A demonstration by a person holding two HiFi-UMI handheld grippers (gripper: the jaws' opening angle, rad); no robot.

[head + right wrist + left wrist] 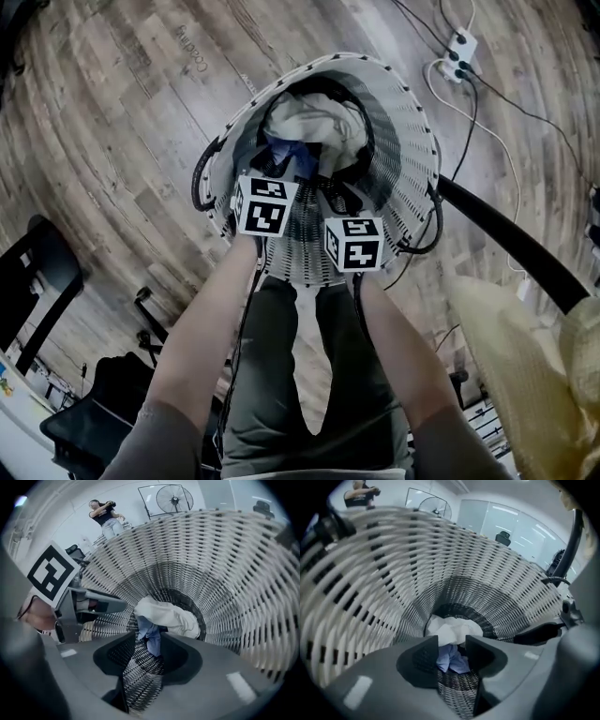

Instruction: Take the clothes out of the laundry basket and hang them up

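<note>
The white wicker laundry basket (pixel 412 159) with dark bands stands on the wood floor in front of me. In its bottom lie a cream garment (pixel 314 120) and a blue garment (pixel 286 157). Both grippers reach down into it, marker cubes up: the left cube (pixel 264 205) and the right cube (pixel 354 242). My left gripper (pixel 451 641) is open, and the blue garment (pixel 451 658) shows through the gap, beyond the jaws. My right gripper (pixel 149 637) is also open above the blue garment (pixel 151 637), with the cream garment (pixel 171 617) behind. Neither holds anything.
A yellow garment (pixel 553 375) hangs at the right near a black rail (pixel 511 234). A power strip (pixel 460 47) with cables lies beyond the basket. A black chair (pixel 37 272) and a bag (pixel 103 412) are at the left. A person (pixel 107 515) and a fan (pixel 174 498) are far behind.
</note>
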